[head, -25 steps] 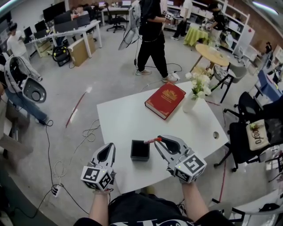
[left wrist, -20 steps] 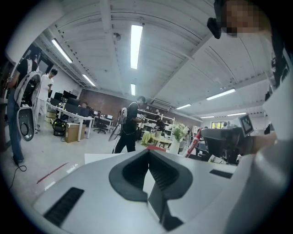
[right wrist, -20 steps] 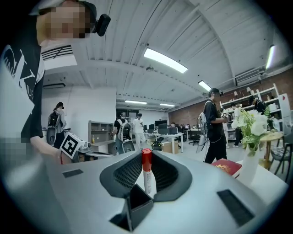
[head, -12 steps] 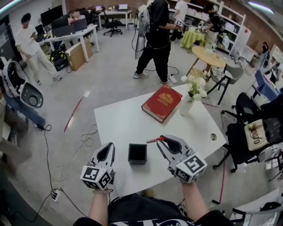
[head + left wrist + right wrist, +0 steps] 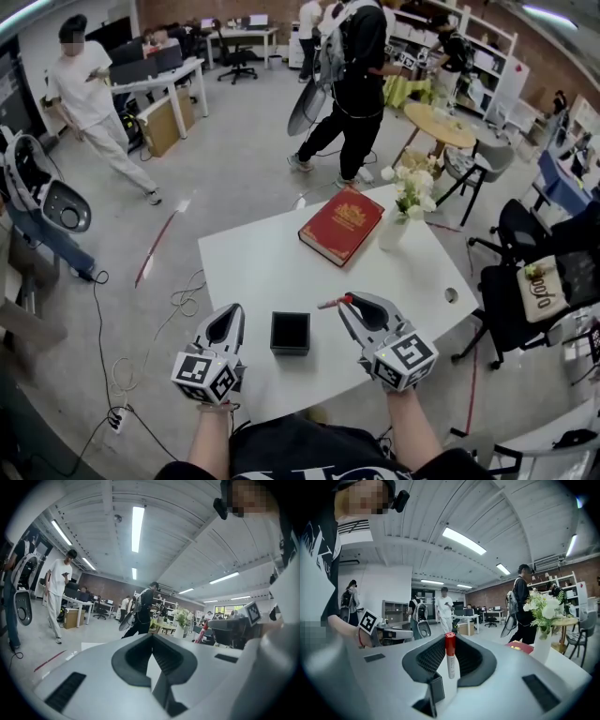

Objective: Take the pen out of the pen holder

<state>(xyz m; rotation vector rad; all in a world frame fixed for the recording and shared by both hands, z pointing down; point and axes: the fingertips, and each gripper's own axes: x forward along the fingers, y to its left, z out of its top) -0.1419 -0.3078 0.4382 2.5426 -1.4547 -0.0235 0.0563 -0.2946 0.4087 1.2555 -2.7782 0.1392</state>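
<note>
Since a second ago my right tongs [image 5: 349, 302] have carried the pen [image 5: 330, 303] sideways, away from the pen holder [image 5: 290, 333]. Its tip was then just over the holder's right rim and now hangs clear of it, to the upper right in the head view. My left tongs [image 5: 226, 317] have hardly shifted. Behind the counter, the person in white [image 5: 94, 103] has walked further into sight at the far left, and the person in black [image 5: 352, 84] has stepped to the right. There is one pen. In the right gripper view it [image 5: 450, 656] stands upright between the jaws of the right tongs [image 5: 449, 644], which pinch its white barrel, with the red cap pointing outward past the tips. In the head view it lies almost level, sticking out to the left of those tongs. In the left gripper view the left tongs [image 5: 152, 641] have their jaws pressed together at the tips, with nothing between them. They hover to the left of the holder, near it but apart from it. There is one pen holder, a black square box standing upright on the white counter [image 5: 253, 262], near its front edge, between my two tongs. Further back lie one red book [image 5: 342, 225], flat and turned at an angle, and just to its right one white vase [image 5: 392, 232] of white flowers [image 5: 412, 183], beside the book but apart from it. The pen touches neither the holder nor the counter.
</note>
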